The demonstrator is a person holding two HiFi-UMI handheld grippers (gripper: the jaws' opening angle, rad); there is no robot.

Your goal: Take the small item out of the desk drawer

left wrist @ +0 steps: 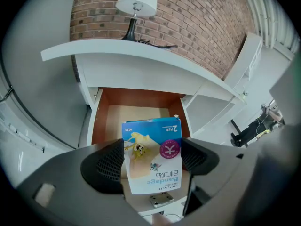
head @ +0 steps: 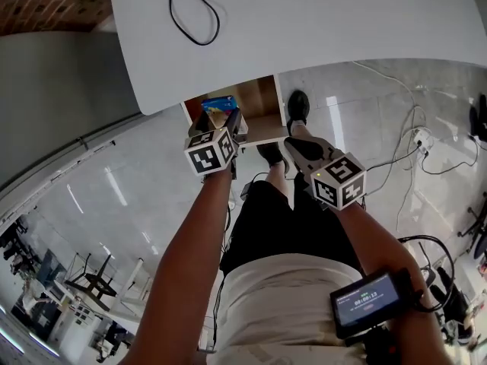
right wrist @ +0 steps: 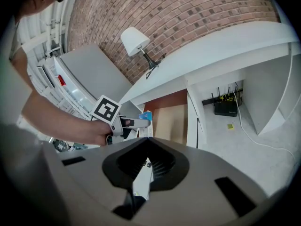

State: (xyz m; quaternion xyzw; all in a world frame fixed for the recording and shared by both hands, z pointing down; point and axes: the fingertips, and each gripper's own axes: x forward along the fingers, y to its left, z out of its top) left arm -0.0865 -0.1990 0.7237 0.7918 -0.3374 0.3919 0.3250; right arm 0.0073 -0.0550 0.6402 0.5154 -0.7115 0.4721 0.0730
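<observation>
The desk drawer (head: 262,97) stands pulled out under the white desk top (head: 319,21), showing its wooden floor (left wrist: 136,114). A blue and white bandage box (left wrist: 150,145) is upright between the jaws of my left gripper (left wrist: 153,161), which is shut on it above the drawer's front part. In the head view the box (head: 218,106) sits just past the left gripper (head: 228,120). My right gripper (head: 295,144) is at the drawer front's right end. Its jaws (right wrist: 146,161) are closed over the white drawer front (right wrist: 142,185). The right gripper view also shows the left gripper (right wrist: 141,122) with the box (right wrist: 146,116).
A white lamp (left wrist: 137,1) and a black cable (head: 194,14) are on the desk top. A router (right wrist: 225,108) with wires sits on the floor in the desk's knee space. The person's shoes (head: 297,106) stand by the drawer. More cables (head: 411,139) trail on the floor at right.
</observation>
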